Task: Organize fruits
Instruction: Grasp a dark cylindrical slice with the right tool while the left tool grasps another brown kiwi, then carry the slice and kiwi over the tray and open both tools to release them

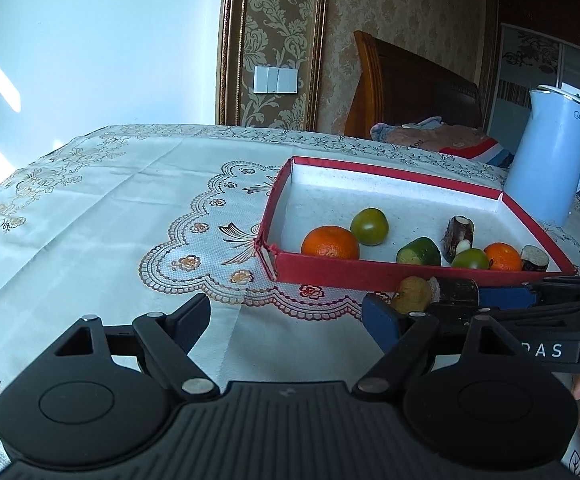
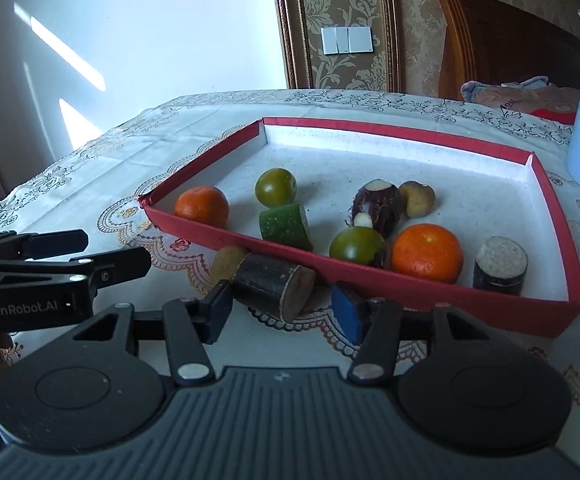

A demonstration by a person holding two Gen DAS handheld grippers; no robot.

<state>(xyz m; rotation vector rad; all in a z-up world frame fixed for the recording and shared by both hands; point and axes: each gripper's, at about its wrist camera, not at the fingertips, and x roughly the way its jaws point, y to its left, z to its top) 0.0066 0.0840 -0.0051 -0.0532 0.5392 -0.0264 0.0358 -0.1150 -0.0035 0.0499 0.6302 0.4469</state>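
A red box (image 2: 441,292) with a white floor holds two oranges (image 2: 425,253), two green fruits (image 2: 276,187), a cucumber piece (image 2: 286,226), sugarcane pieces (image 2: 499,266) and a small potato (image 2: 417,198). It also shows in the left wrist view (image 1: 329,270). My right gripper (image 2: 286,312) has its jaws around a dark sugarcane piece (image 2: 274,285) on the cloth just outside the box's near wall; whether they press on it I cannot tell. A second potato (image 2: 226,264) lies beside it. My left gripper (image 1: 286,316) is open and empty over the tablecloth, left of the right gripper (image 1: 465,300).
A light blue kettle (image 1: 553,160) stands beyond the box's far right corner. The table has a lace-patterned white cloth (image 1: 130,208). A wooden headboard (image 1: 409,88) and bedding lie beyond the table's far edge.
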